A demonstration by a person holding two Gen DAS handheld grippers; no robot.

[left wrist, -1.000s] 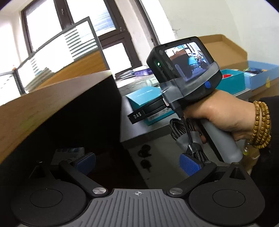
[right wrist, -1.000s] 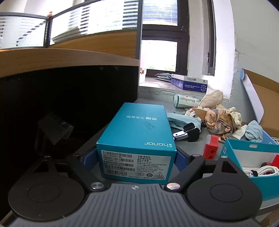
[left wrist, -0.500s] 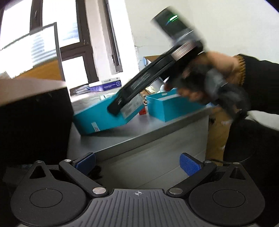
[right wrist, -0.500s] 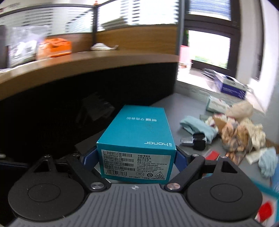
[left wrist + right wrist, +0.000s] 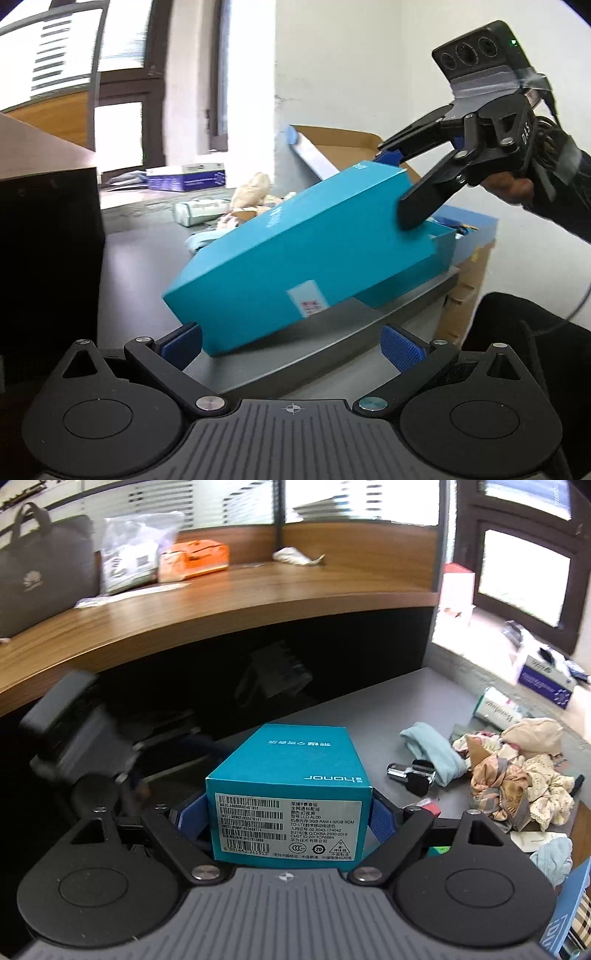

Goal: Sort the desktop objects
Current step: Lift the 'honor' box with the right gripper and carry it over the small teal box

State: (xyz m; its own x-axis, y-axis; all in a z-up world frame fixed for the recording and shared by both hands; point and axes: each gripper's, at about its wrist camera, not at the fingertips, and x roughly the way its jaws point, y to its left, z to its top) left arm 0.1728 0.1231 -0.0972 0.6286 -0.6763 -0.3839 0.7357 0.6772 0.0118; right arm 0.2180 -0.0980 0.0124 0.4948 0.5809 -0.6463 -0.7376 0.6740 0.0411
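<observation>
Teal box (image 5: 291, 786) sits clamped between the right gripper's (image 5: 286, 818) pads, tilted above the grey desk (image 5: 147, 251). Left gripper (image 5: 291, 343) hangs spread and empty near its low corner. Best to keep the squeeze firm and carry it level to its spot.

Phone box (image 5: 291, 771) is clamped between the jaws of the right gripper (image 5: 291, 819), tilted, lifted off the desk (image 5: 369, 709). In the left wrist view its low end is seen just beside the left gripper (image 5: 291, 341), jaws spread, nothing between them. To the right of the box on the desk: key fob (image 5: 413, 773), rolled cloth (image 5: 432, 749), then a heap of cloths (image 5: 517, 771). Behind the desk a raised counter (image 5: 221, 605) is set, with a bag (image 5: 40, 568) and parcels (image 5: 192, 559) on it.
</observation>
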